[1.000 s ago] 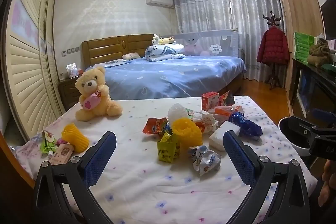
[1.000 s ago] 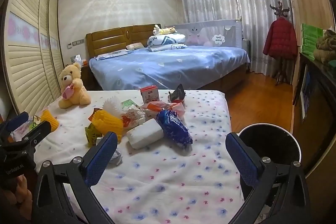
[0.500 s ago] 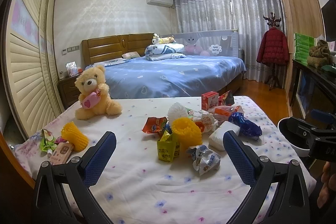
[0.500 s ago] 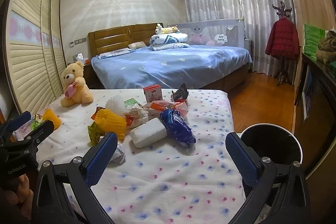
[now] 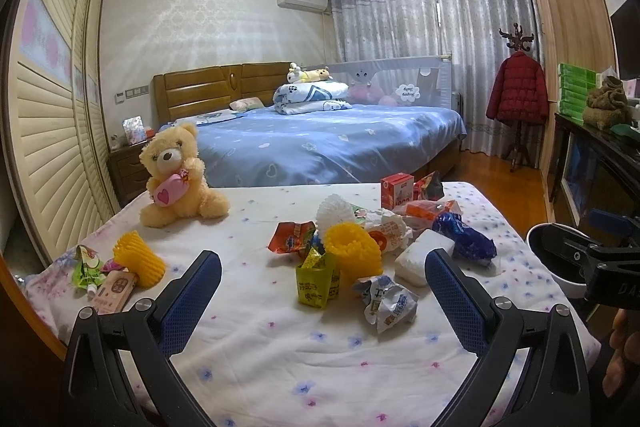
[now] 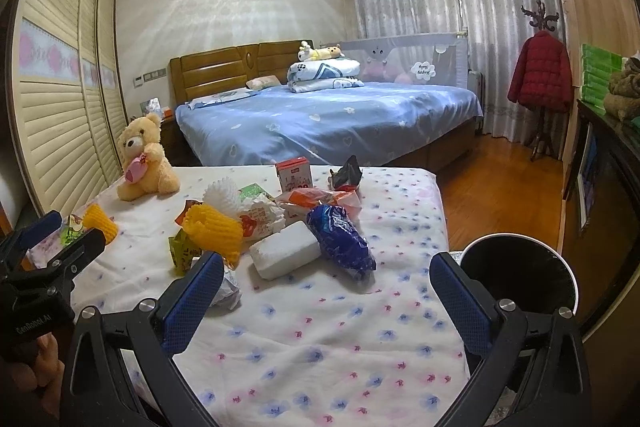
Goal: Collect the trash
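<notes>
A heap of trash lies mid-table: a yellow foam net point(image 5: 352, 253), a yellow-green wrapper point(image 5: 316, 277), a crumpled white wrapper point(image 5: 386, 301), a white foam block point(image 6: 285, 254), a blue bag point(image 6: 340, 241) and a red carton point(image 5: 396, 190). More litter lies at the left edge: a second yellow net point(image 5: 138, 259) and a small box point(image 5: 114, 287). My left gripper point(image 5: 320, 301) hangs open above the near table, short of the heap. My right gripper point(image 6: 324, 301) is open too, with the blue bag just beyond it. A black bin point(image 6: 520, 273) stands right of the table.
A teddy bear point(image 5: 176, 179) sits at the table's far left on the floral cloth point(image 5: 280, 355). Beyond the table is a blue bed point(image 5: 320, 147). A coat stand with a red jacket point(image 6: 540, 75) and a dark cabinet point(image 6: 608, 195) line the right side.
Both views have shifted slightly; the table and trash sit a little lower and nearer. Both grippers stay open and no trash has moved.
</notes>
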